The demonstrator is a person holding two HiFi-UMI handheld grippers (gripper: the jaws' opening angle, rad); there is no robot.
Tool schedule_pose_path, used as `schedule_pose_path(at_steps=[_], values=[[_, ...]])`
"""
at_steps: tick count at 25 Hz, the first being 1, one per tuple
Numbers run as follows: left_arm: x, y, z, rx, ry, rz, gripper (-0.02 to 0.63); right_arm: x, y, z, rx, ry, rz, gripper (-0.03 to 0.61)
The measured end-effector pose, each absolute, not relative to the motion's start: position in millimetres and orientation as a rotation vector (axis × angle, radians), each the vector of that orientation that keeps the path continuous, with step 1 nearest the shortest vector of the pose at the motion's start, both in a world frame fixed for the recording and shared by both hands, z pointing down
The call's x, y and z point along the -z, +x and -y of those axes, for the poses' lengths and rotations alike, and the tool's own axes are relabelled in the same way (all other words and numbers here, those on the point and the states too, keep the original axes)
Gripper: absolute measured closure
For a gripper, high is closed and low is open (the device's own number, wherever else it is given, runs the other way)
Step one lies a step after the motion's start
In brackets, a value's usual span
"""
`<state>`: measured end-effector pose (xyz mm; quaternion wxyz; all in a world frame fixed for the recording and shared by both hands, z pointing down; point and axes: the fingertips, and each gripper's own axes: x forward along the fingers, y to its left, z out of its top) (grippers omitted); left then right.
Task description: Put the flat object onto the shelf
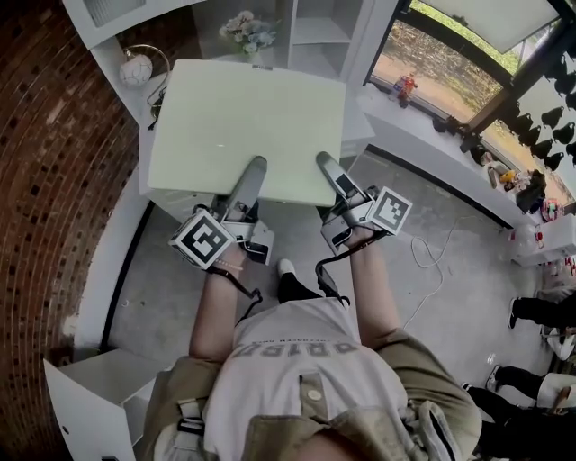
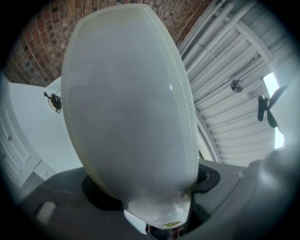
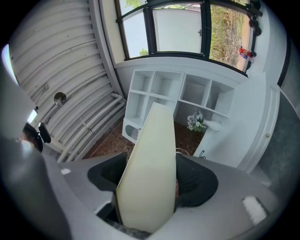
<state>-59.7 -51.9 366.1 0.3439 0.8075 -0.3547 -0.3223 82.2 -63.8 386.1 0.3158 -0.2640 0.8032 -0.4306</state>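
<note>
A pale, flat square board (image 1: pixel 247 126) hangs level in the air in front of me, held by its near edge. My left gripper (image 1: pixel 255 171) lies over that edge left of centre, and its jaws are closed on the board. In the left gripper view the board (image 2: pixel 126 108) is tilted and fills most of the picture. My right gripper (image 1: pixel 326 167) is shut on the same edge further right. In the right gripper view the board (image 3: pixel 150 173) runs edge-on between the dark jaws. Beyond the board stands the white shelf unit (image 1: pixel 315 27) (image 3: pixel 178 98).
A bunch of flowers (image 1: pixel 249 31) (image 3: pixel 196 121) sits in a lower shelf compartment, and a round lamp (image 1: pixel 137 68) is on the left. A brick wall (image 1: pixel 45 180) runs along the left. A white cabinet (image 1: pixel 90 387) stands at the lower left, and a windowsill (image 1: pixel 432 135) holds small items at the right.
</note>
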Motion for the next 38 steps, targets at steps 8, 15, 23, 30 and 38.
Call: schedule_pose_path(at_steps=[8,15,23,30,38], values=[[-338.3,-40.7,131.3,0.881,2.123,0.943,0.218,-364.0,99.8,151.3,1.121,-0.659,-2.156,0.247],[-322.8,-30.7,200.1,0.897,2.143,0.967,0.218,-346.6,108.3,223.9,1.101,-0.611,-2.192,0.247],[-313.8,-29.1,258.1,0.928,2.135,0.993,0.218,-334.8,109.2,286.3,1.1,-0.583,-2.239,0.247],[-306.8,-37.4,293.1,0.943,2.126,0.992,0.218,-327.8,98.6,324.5,1.088,-0.568,-2.259,0.247],[-302.4,-59.4,341.0,0.981,2.132,0.961,0.219,-315.4,75.6,372.6,1.033,-0.564,-2.289,0.247]])
